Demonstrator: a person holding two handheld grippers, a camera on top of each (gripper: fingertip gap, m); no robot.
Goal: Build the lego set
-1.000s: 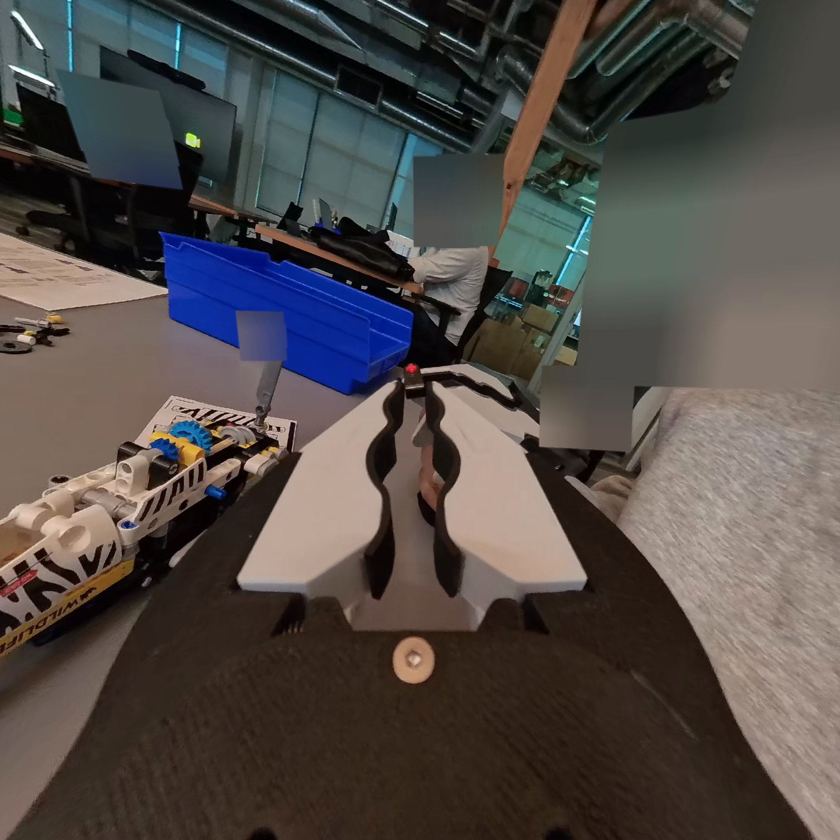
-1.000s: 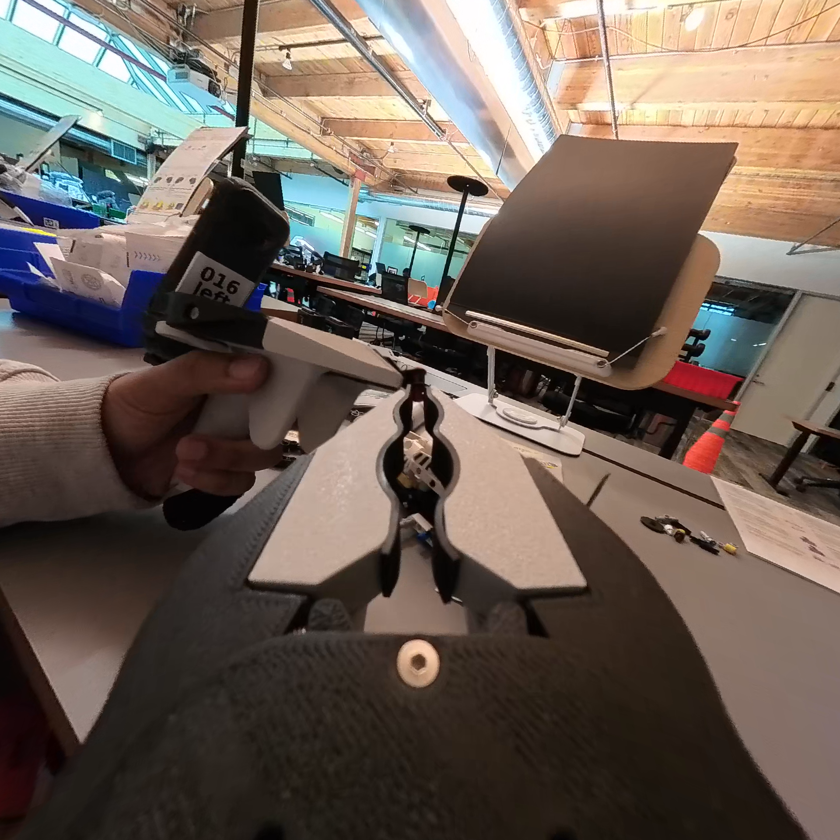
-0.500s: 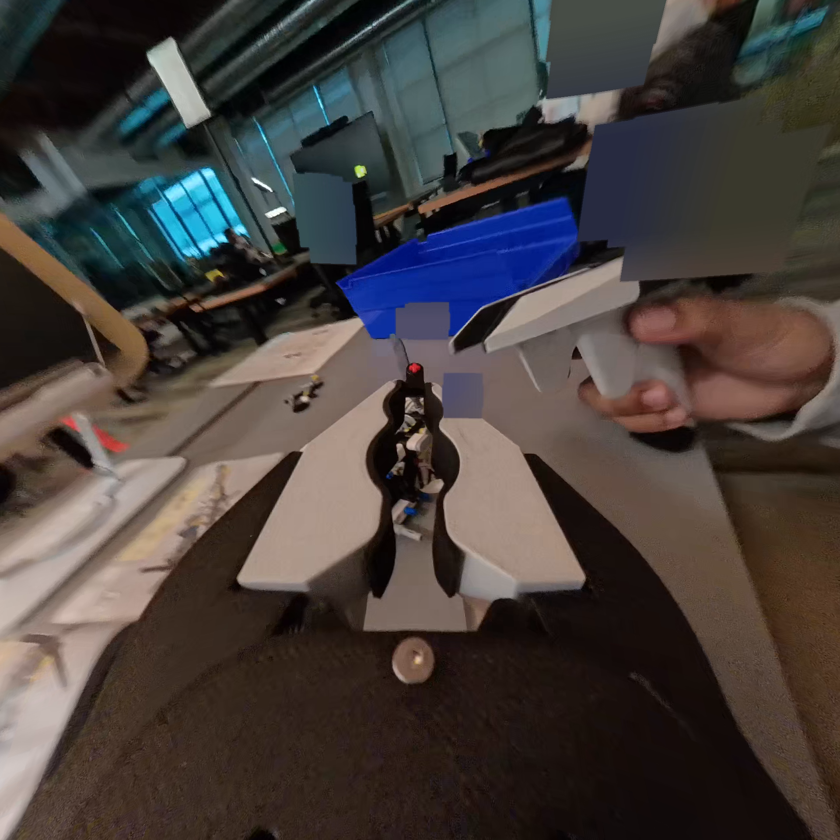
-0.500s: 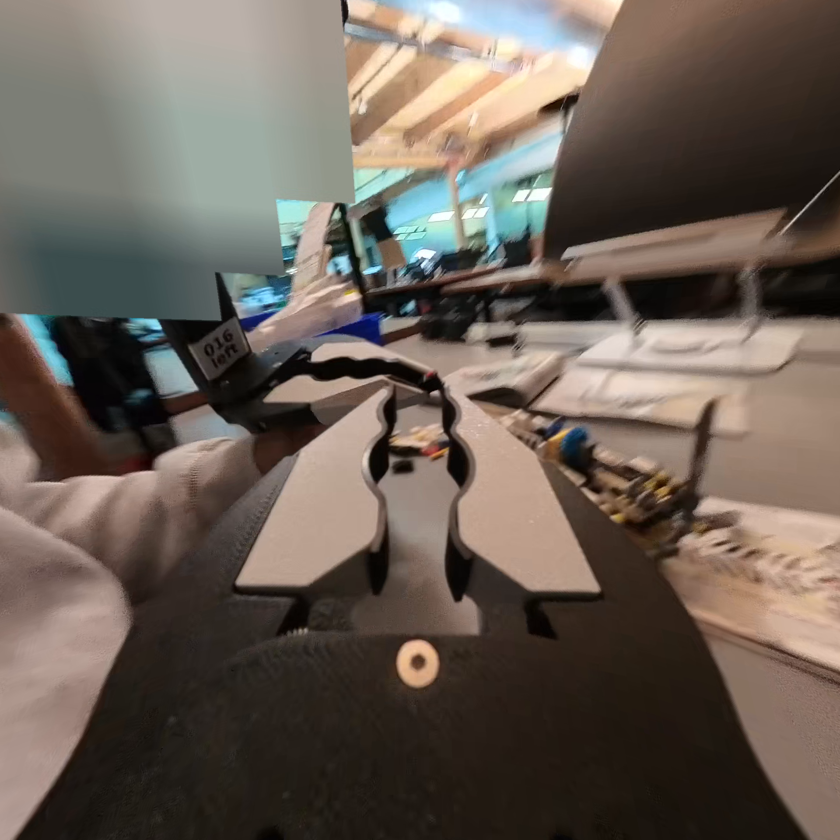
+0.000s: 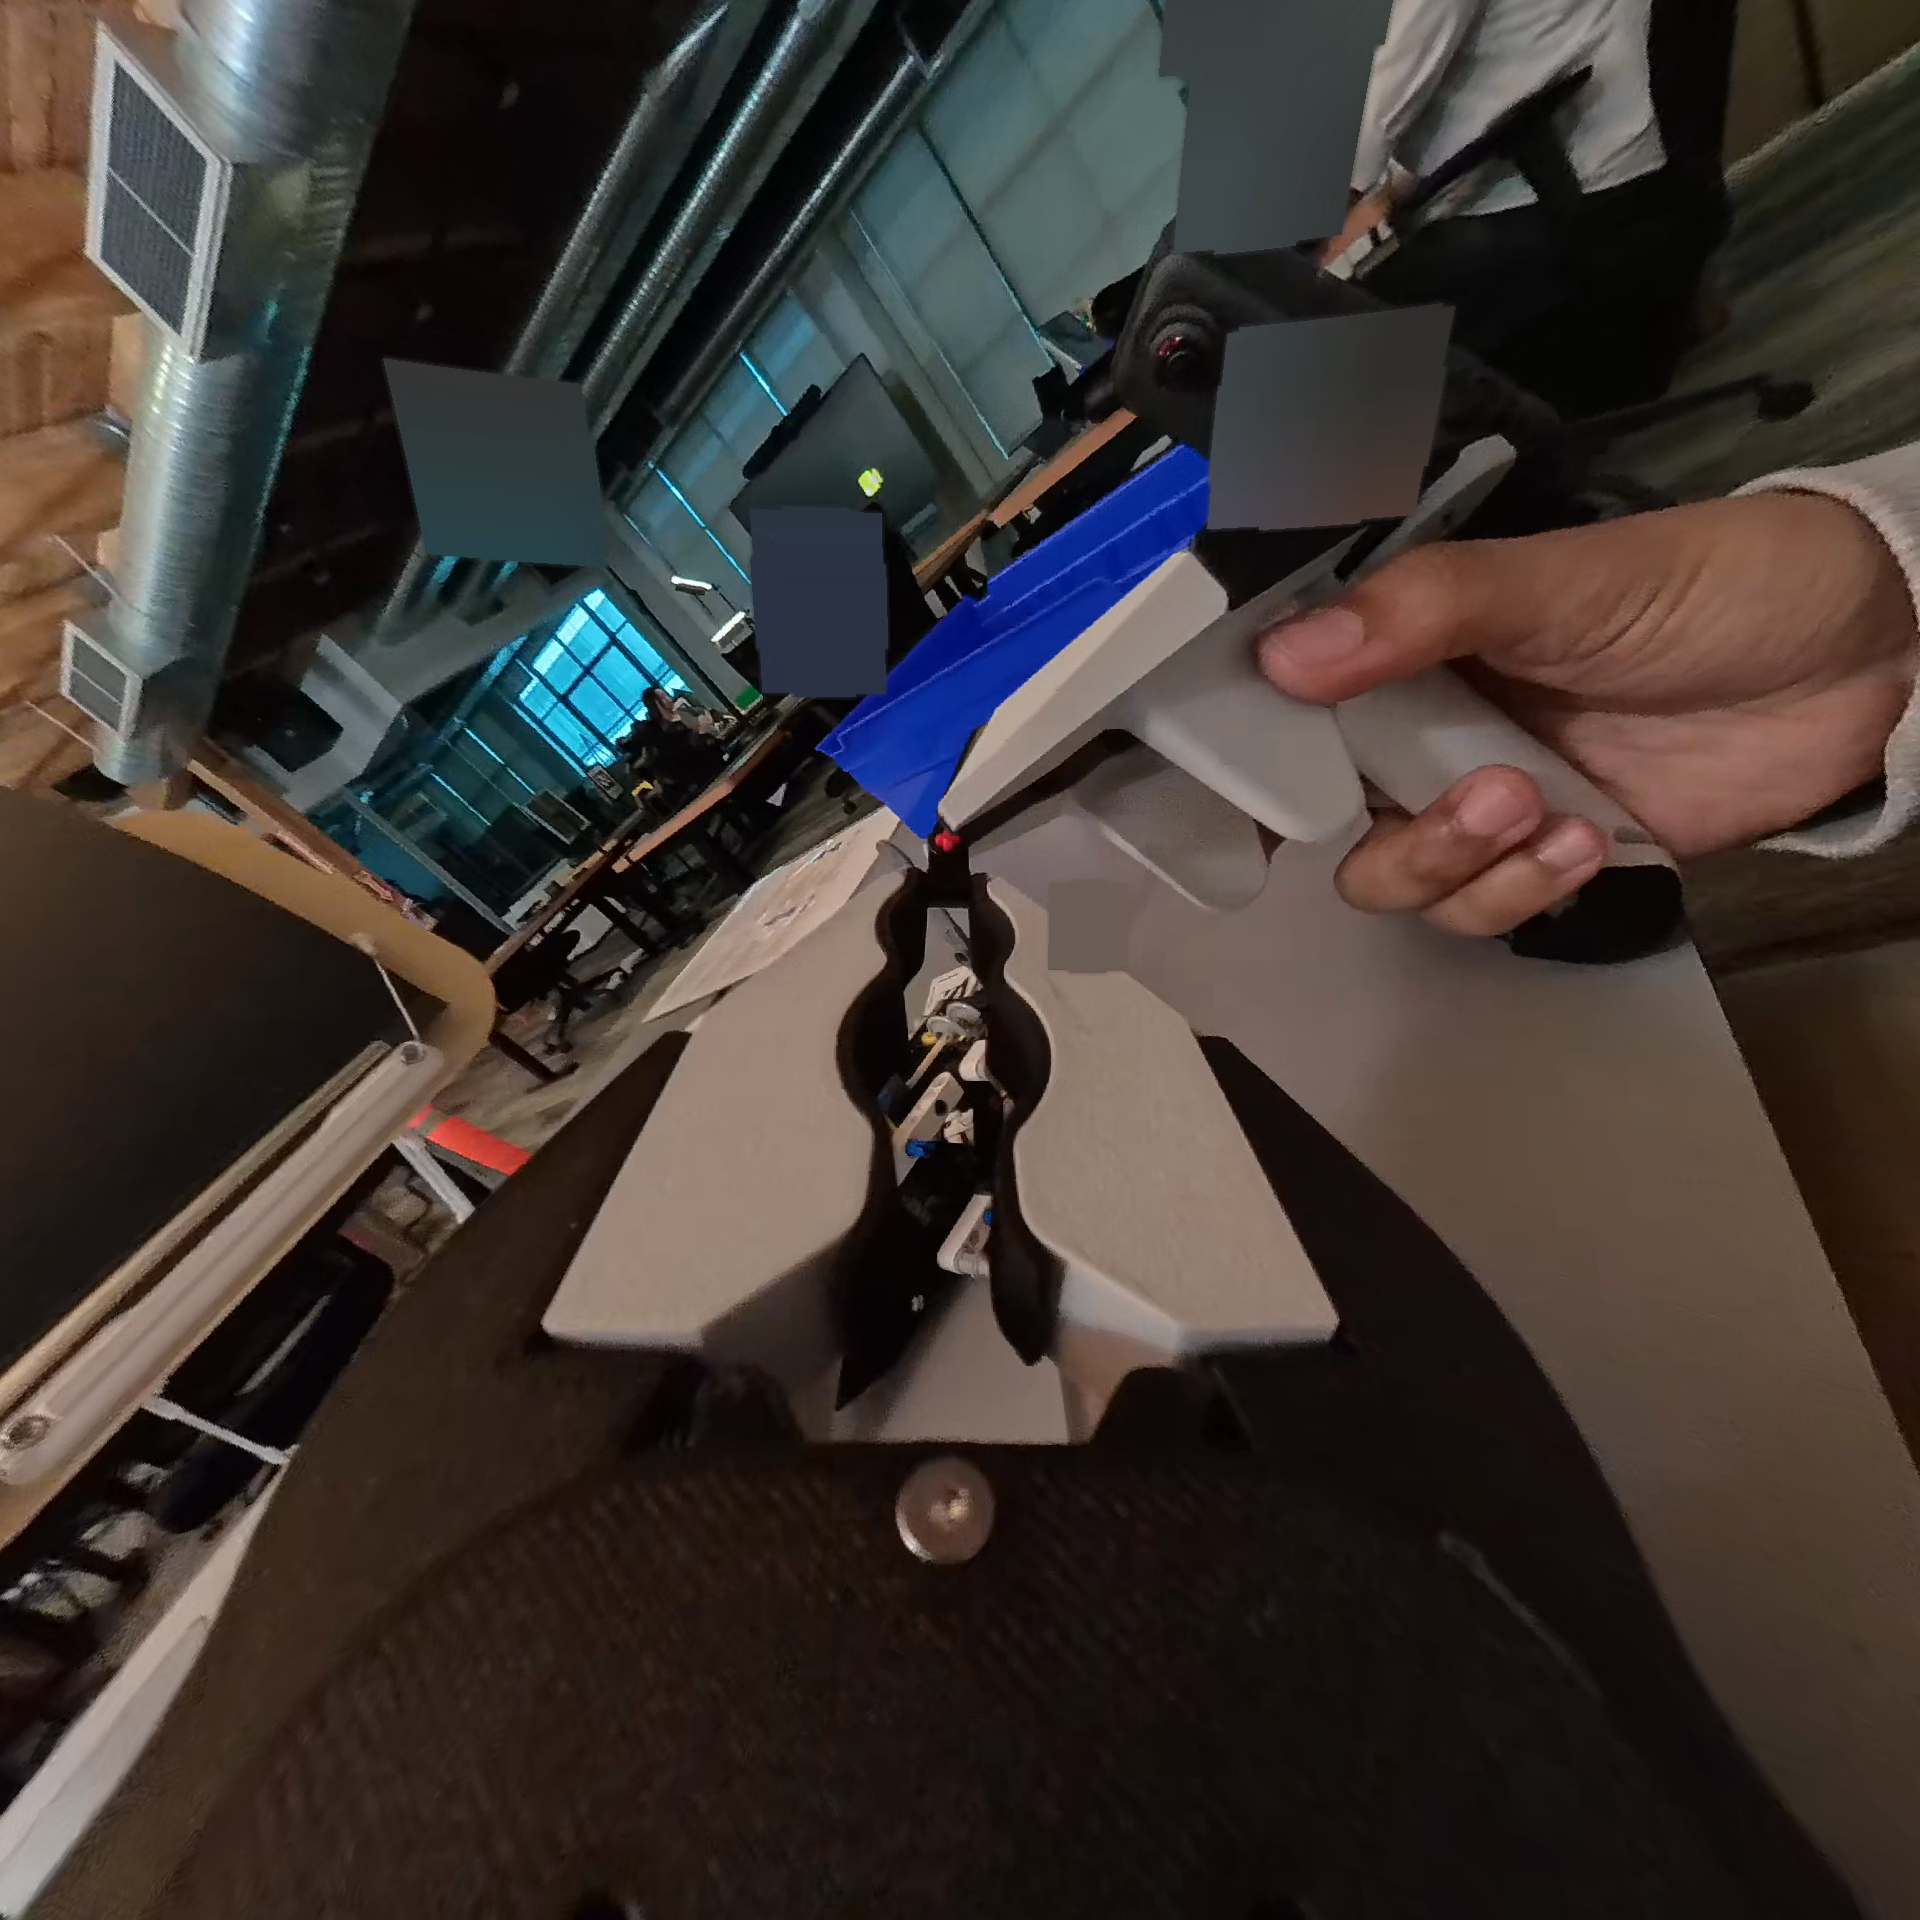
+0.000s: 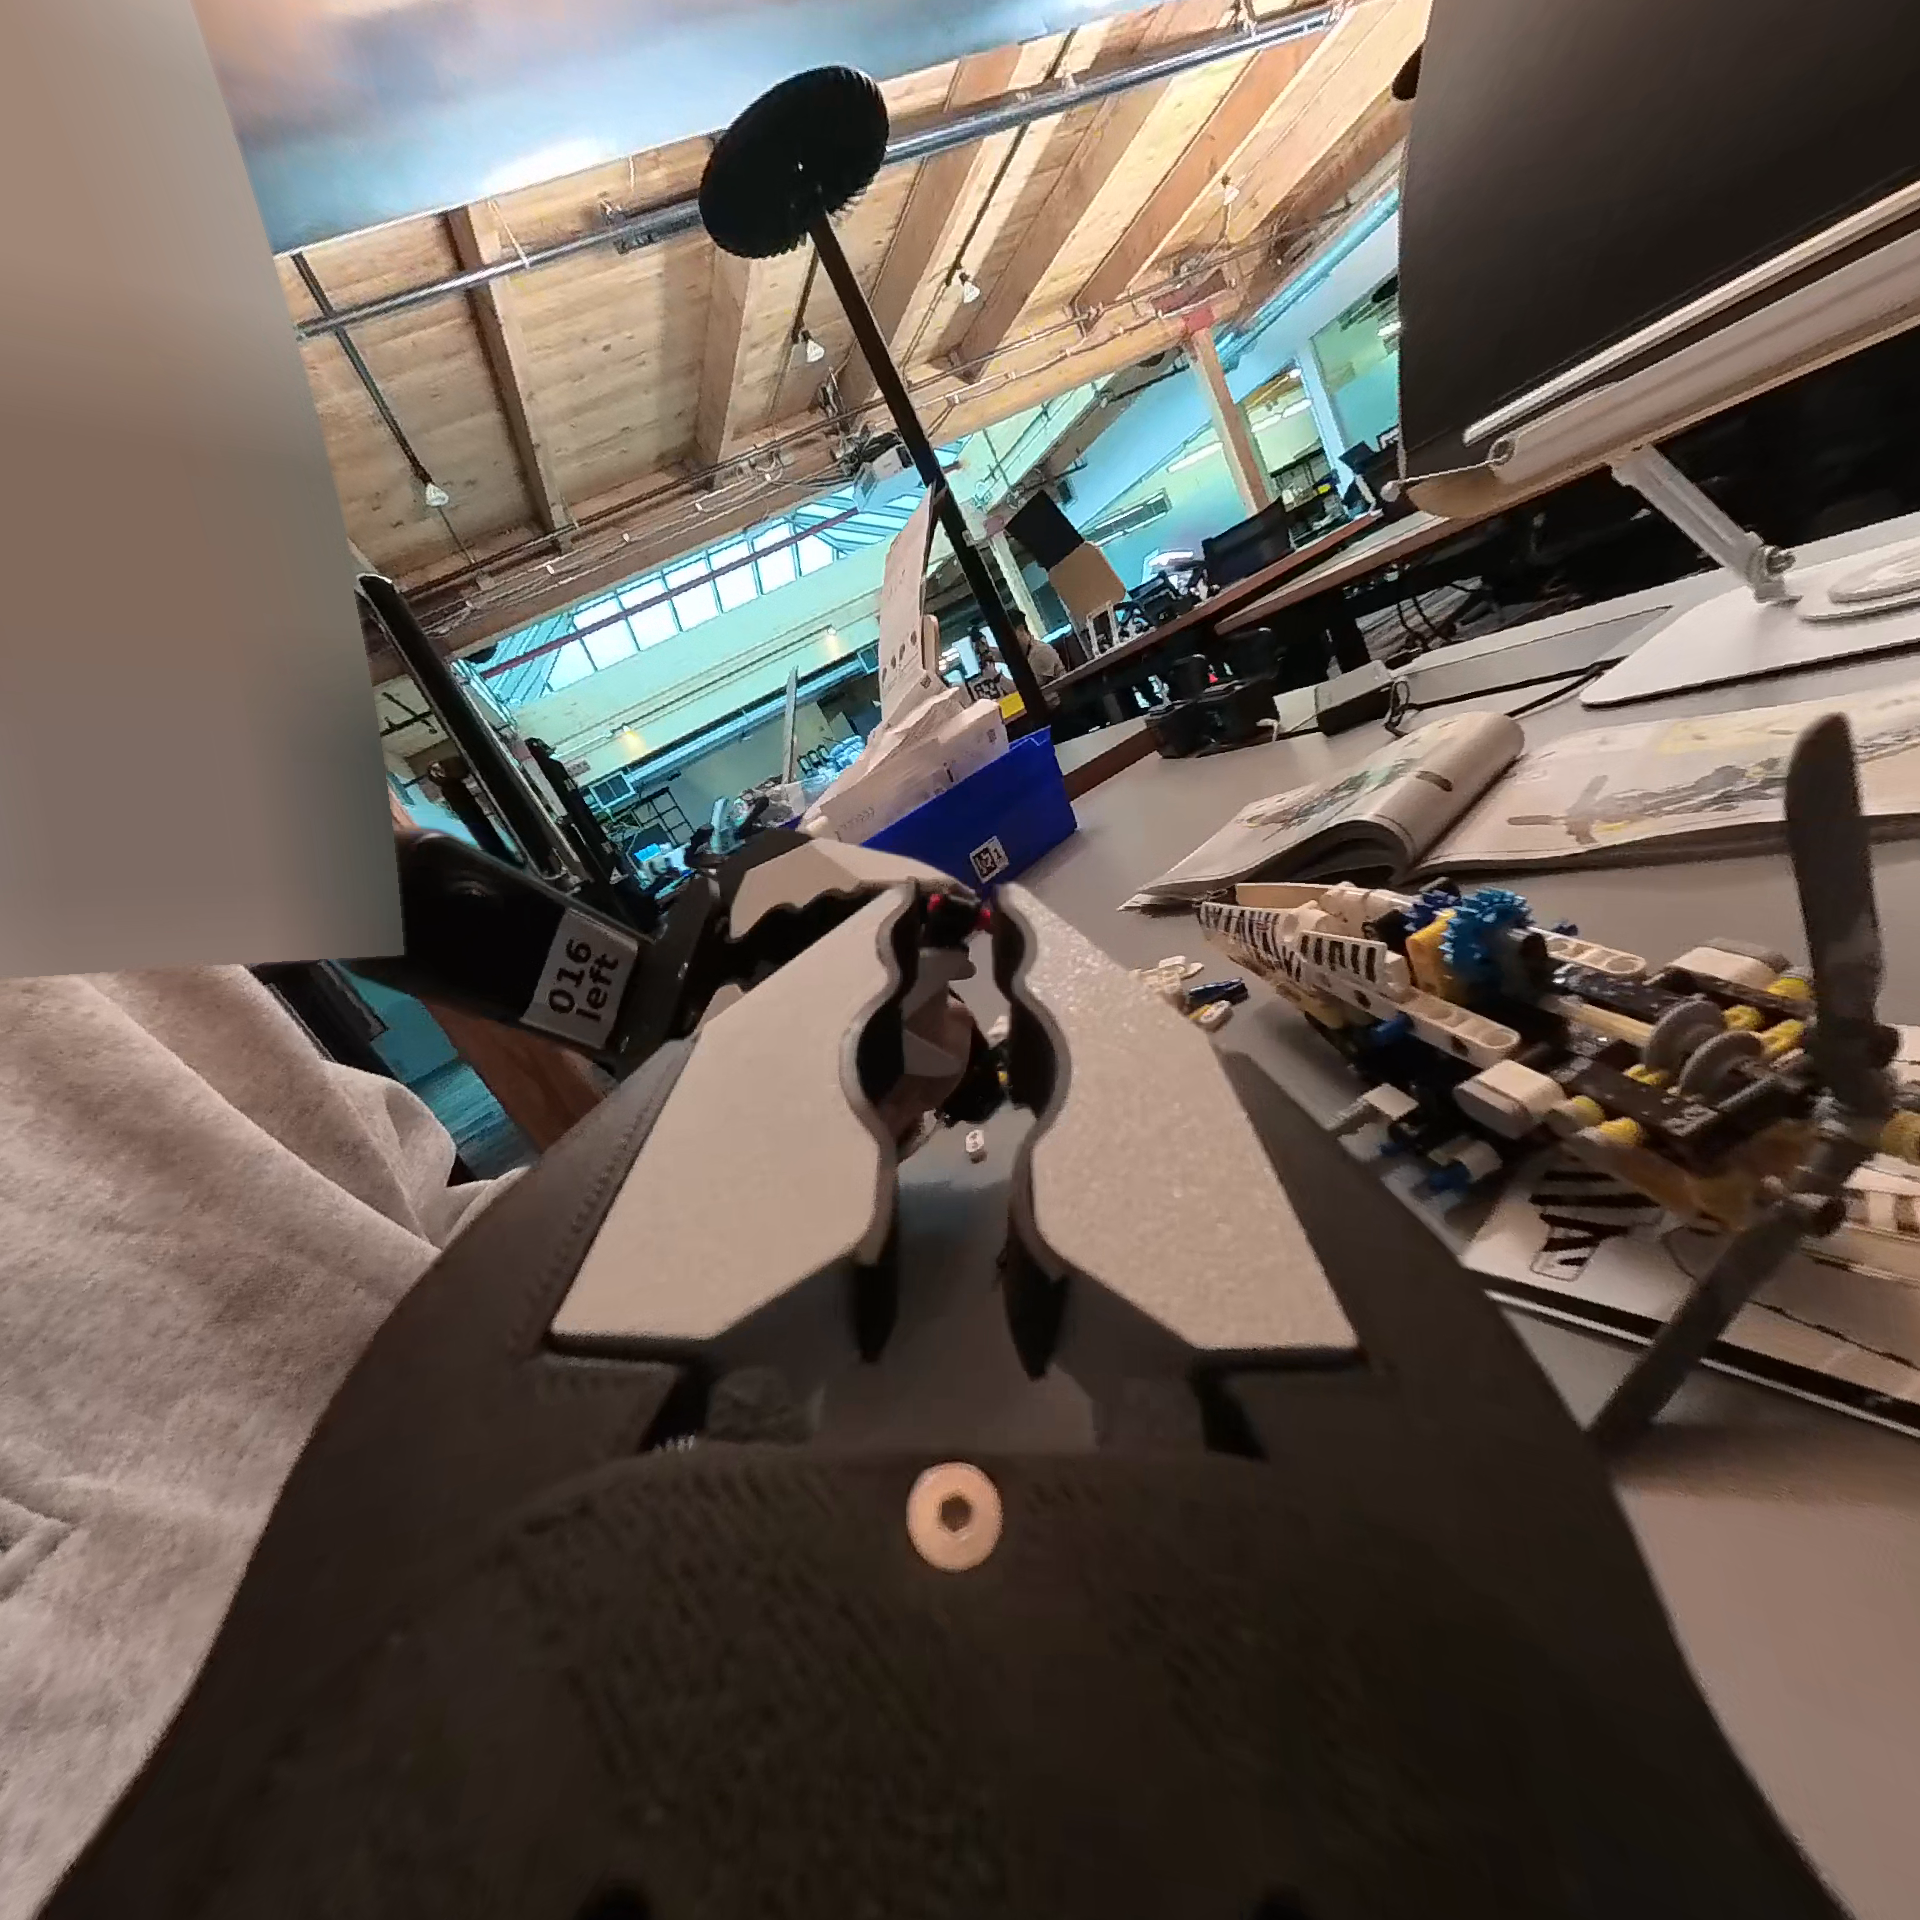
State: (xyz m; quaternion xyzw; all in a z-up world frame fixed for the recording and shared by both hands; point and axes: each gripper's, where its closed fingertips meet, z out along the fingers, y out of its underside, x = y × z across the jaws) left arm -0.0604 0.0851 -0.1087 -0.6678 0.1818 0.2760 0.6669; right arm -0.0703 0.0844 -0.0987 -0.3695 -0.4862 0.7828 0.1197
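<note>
My left gripper [image 5: 945,883] is shut on a small black lego piece with a red tip [image 5: 943,844]. My right gripper [image 6: 948,914] is narrowly open, its jaws on either side of that piece [image 6: 940,914]. I cannot tell if they touch it. The two grippers meet tip to tip above the grey table [image 5: 1455,1195]. The right gripper [image 5: 1122,707] shows side-on in the left wrist view, and the left gripper [image 6: 748,914] also shows in the right wrist view. The half-built lego model [image 6: 1507,997], white with zebra stripes, blue gears and a grey propeller, lies to the right.
An open instruction booklet [image 6: 1455,790] lies behind the model. A blue bin [image 6: 966,821] stands farther back and also shows in the left wrist view [image 5: 997,644]. A dark board on a stand [image 6: 1662,260] is at the right. Small loose parts [image 6: 1195,982] lie beside the model. Left and right tips are no more than a few centimetres apart.
Both grippers have swung round and come together tip to tip. The left still holds the red-tipped piece. The right gripper's jaws are a little closer together than half a second ago.
</note>
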